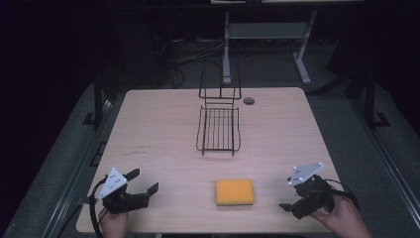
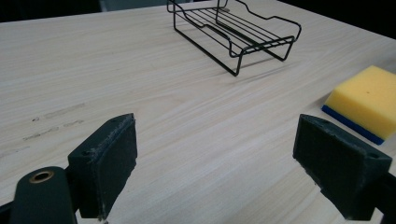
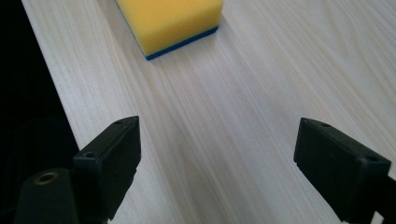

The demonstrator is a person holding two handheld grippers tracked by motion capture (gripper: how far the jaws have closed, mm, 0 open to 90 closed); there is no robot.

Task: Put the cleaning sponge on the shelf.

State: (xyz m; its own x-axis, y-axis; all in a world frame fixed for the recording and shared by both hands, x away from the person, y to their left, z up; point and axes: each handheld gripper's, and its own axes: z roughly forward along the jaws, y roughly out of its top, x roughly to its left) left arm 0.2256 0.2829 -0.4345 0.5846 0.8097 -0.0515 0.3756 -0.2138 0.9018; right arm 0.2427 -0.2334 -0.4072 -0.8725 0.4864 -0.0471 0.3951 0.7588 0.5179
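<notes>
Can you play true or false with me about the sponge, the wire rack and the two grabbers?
1. The sponge lies inside the wire rack. False: it lies on the table, nearer the person than the rack.
2. The left gripper is open. True.
3. The right gripper is squeezing the sponge. False: it is open and apart from it.
4. The sponge is yellow on top with a blue bottom layer. True.
5. The rack is empty. True.

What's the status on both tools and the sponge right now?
Left tool open, empty. Right tool open, empty. Sponge flat on table between them, untouched. Wire rack beyond it, nothing blocking.
</notes>
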